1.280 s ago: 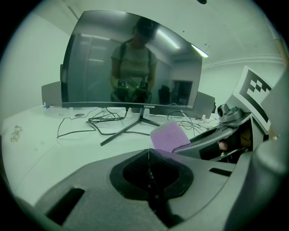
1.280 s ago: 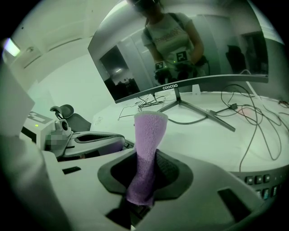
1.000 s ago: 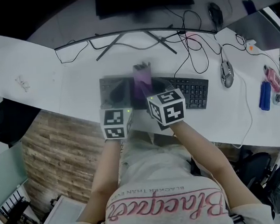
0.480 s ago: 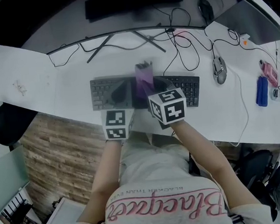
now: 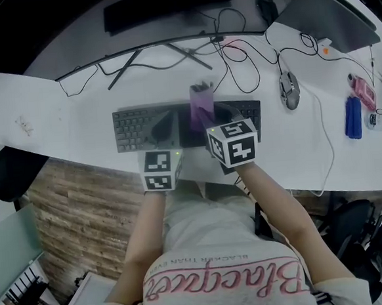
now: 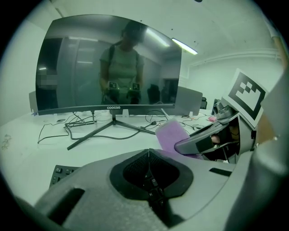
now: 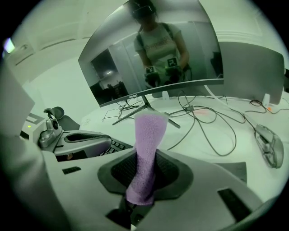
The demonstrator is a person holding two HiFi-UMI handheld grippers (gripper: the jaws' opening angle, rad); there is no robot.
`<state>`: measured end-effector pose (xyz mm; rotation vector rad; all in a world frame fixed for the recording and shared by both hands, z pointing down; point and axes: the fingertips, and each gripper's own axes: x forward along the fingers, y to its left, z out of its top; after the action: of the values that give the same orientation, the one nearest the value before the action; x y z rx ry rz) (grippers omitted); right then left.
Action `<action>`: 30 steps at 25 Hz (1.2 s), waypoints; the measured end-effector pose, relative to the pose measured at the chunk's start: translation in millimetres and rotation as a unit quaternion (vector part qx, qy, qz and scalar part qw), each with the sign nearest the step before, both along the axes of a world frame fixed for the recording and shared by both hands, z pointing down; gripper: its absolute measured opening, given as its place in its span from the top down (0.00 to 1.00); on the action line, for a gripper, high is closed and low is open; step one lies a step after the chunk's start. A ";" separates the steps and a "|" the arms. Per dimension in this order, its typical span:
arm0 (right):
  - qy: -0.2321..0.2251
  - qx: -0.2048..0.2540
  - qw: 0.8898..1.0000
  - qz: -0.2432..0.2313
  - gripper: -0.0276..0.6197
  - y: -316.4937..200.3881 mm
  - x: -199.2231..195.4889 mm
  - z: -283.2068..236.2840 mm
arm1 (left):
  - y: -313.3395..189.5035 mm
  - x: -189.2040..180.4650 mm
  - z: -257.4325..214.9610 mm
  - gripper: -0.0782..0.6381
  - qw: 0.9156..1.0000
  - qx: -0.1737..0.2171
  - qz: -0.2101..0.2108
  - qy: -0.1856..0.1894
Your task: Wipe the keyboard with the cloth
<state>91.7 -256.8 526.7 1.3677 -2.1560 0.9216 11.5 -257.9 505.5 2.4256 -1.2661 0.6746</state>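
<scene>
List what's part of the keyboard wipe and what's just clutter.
Job: cloth, keyboard, right gripper shut on the cloth.
Clutter: monitor, mouse, cables, blue object.

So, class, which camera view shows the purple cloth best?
The right gripper view: the cloth fills the middle, pinched in the right tongs. The head view shows a small purple strip over the keyboard; the left gripper view shows one corner.

Light: cool, even, from above; we log a ceiling strip (image 6: 185, 46) right of the monitor (image 6: 108, 63) and reflections across its screen. Surface (image 5: 28, 95) before the monitor near washed out; shadows faint. Gripper views: fisheye bend, black corners, green cast.
</scene>
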 end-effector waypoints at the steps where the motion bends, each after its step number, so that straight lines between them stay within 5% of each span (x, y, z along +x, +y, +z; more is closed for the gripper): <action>1: 0.000 0.000 1.000 0.002 0.82 0.9 3.7 0.0 | 0.8 2.8 -0.3 0.88 1.000 0.000 0.001 0.000; 30: 0.067 0.004 0.996 0.051 0.82 26.8 126.6 0.3 | 22.0 88.2 -7.5 0.88 0.999 0.012 0.036 0.003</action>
<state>218.3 -230.1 527.0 1.5100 -2.0088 0.8329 99.7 -235.9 498.0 2.5001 -1.1966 0.6760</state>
